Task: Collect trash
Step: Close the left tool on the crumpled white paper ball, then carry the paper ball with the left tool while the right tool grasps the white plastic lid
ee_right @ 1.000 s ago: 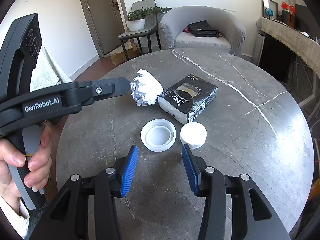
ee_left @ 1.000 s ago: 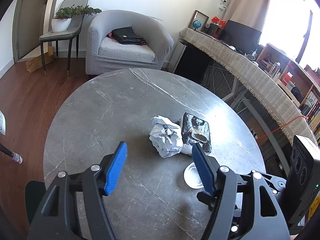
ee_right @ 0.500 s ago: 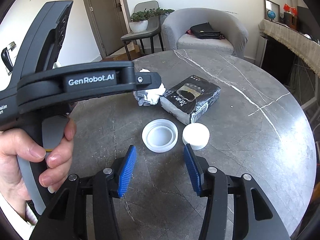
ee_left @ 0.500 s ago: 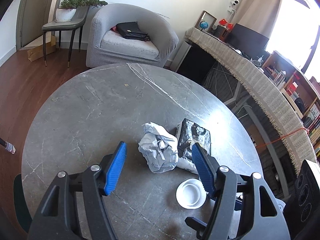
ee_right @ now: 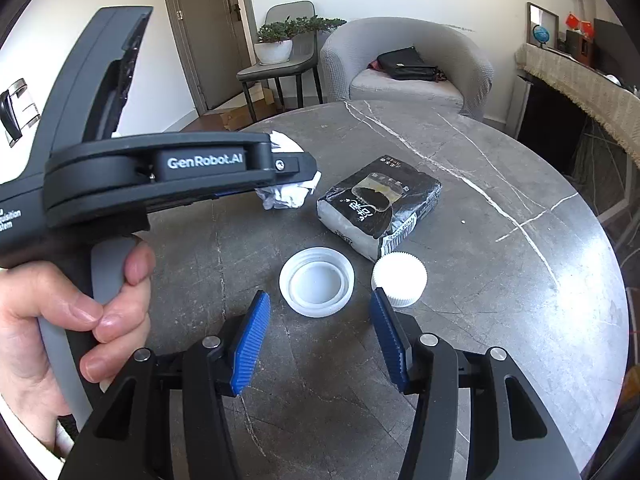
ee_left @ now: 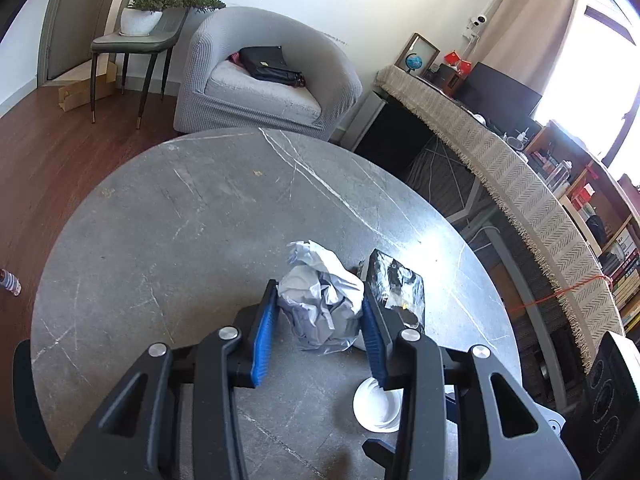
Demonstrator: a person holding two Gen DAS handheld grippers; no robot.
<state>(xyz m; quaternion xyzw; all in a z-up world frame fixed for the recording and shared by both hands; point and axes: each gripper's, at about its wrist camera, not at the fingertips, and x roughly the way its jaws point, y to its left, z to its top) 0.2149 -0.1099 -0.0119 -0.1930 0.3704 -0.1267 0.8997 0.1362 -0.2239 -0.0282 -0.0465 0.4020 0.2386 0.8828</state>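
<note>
A crumpled white paper ball (ee_left: 322,304) lies on the round grey stone table (ee_left: 192,216). My left gripper (ee_left: 318,312) is shut on the paper ball, one blue pad on each side. In the right wrist view the left gripper's body covers most of the ball (ee_right: 286,196). A black-and-white snack packet (ee_right: 378,202) lies right of the ball, also in the left wrist view (ee_left: 396,290). An upturned white lid (ee_right: 317,281) and a ribbed white cap (ee_right: 399,278) lie in front of my right gripper (ee_right: 318,332), which is open and empty just short of the lid.
A grey armchair (ee_left: 260,80) with a black bag stands beyond the table's far edge. A chair with a potted plant (ee_left: 140,20) is at back left. A cloth-covered sideboard (ee_left: 500,168) runs along the right.
My left gripper moved forward over the paper ball and closed its pads on it. My right gripper stayed open near the lid with little movement.
</note>
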